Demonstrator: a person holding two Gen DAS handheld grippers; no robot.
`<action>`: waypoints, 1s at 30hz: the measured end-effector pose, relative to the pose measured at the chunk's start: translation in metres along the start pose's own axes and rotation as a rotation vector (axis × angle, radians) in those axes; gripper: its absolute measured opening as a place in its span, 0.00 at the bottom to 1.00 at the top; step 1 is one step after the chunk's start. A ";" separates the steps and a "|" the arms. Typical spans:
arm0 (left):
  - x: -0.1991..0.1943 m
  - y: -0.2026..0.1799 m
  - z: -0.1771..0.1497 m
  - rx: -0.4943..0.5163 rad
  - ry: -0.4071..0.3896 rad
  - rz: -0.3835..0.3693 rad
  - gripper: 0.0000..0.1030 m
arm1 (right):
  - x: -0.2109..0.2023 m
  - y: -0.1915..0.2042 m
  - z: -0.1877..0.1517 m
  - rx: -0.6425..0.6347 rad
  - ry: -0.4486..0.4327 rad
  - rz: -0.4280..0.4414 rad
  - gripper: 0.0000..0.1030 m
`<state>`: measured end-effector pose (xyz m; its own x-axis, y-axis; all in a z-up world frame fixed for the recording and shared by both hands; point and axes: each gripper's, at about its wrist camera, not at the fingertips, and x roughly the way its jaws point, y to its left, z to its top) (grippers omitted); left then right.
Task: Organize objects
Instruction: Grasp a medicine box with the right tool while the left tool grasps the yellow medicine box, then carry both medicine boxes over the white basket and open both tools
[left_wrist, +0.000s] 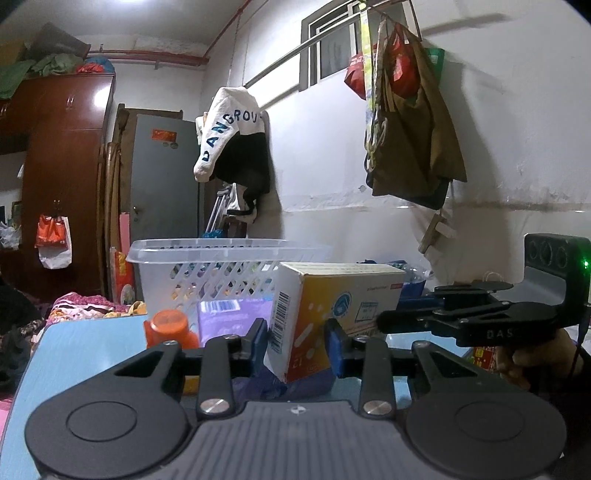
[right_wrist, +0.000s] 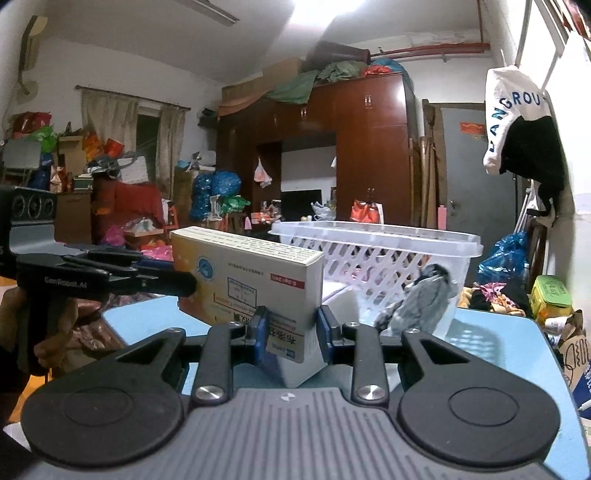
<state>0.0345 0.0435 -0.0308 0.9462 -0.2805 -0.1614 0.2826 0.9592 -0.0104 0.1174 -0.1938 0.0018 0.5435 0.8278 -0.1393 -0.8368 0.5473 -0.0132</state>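
Observation:
A white and orange medicine box (left_wrist: 332, 310) is held above the blue table (left_wrist: 85, 343), and both grippers grip it. My left gripper (left_wrist: 297, 349) is shut on its near end. My right gripper (right_wrist: 291, 334) is shut on its other end; the box (right_wrist: 251, 280) fills the middle of the right wrist view. Each gripper shows in the other's view, the right gripper (left_wrist: 388, 321) at the right and the left gripper (right_wrist: 184, 282) at the left. A clear plastic basket (left_wrist: 221, 273) stands just behind the box, also in the right wrist view (right_wrist: 376, 254).
An orange-capped bottle (left_wrist: 168, 326) stands on the table left of the box. A purple packet (left_wrist: 236, 314) lies by the basket. A grey cloth (right_wrist: 417, 299) hangs in the basket's near side. Clothes and bags hang on the wall behind; clutter surrounds the table.

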 end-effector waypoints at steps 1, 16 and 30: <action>0.003 0.000 0.001 -0.001 0.001 -0.002 0.36 | 0.001 -0.002 0.002 0.000 -0.001 -0.006 0.30; 0.072 0.024 0.103 0.027 -0.014 0.048 0.36 | 0.044 -0.042 0.096 -0.069 -0.002 -0.090 0.29; 0.196 0.116 0.111 -0.163 0.338 0.079 0.38 | 0.167 -0.103 0.081 0.126 0.339 -0.119 0.29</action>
<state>0.2701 0.0962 0.0462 0.8509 -0.2041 -0.4840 0.1567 0.9781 -0.1371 0.3001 -0.1018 0.0603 0.5663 0.6810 -0.4643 -0.7432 0.6655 0.0696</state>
